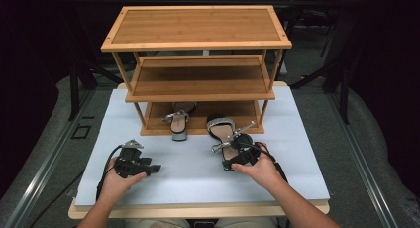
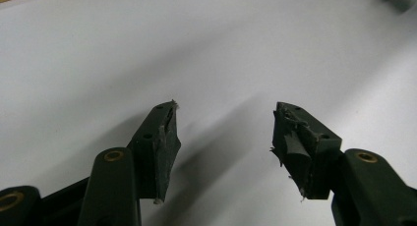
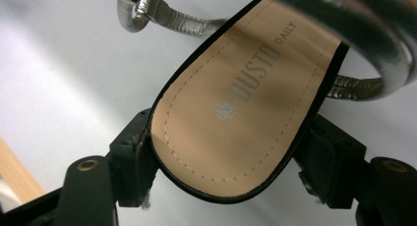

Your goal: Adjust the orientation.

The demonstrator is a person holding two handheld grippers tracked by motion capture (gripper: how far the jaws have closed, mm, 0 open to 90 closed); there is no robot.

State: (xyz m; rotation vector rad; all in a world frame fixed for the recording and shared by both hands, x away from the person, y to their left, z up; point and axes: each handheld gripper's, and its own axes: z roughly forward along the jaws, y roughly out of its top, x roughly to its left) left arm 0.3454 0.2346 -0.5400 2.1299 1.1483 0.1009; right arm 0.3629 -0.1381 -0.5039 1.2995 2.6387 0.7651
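**Right gripper takes the heel of a sandal in front of the rack**

The work here seems to be putting a pair of sandals on the wooden rack. One sandal already stands on the bottom shelf, at its left part, with the heel to the front. The second sandal lies on the white mat, its toe just at the front edge of the bottom shelf and its heel toward the person.

The right gripper is at this heel. In the right gripper view the tan insole of the second sandal sits between the two jaws, and both pads touch the black rim of the sole, one on each side. So the jaws pinch the sandal across its width. I think this grip is chosen because the heel end is stiff and narrow, while the silver straps are loose and would slip.

The left gripper rests on the mat at the left, well apart from the shoes. Its jaws are spread and nothing is between them; below is bare mat. It probably waits there so that it does not block the way to the shelf.

The free place on the bottom shelf is at the right, beside the first sandal.
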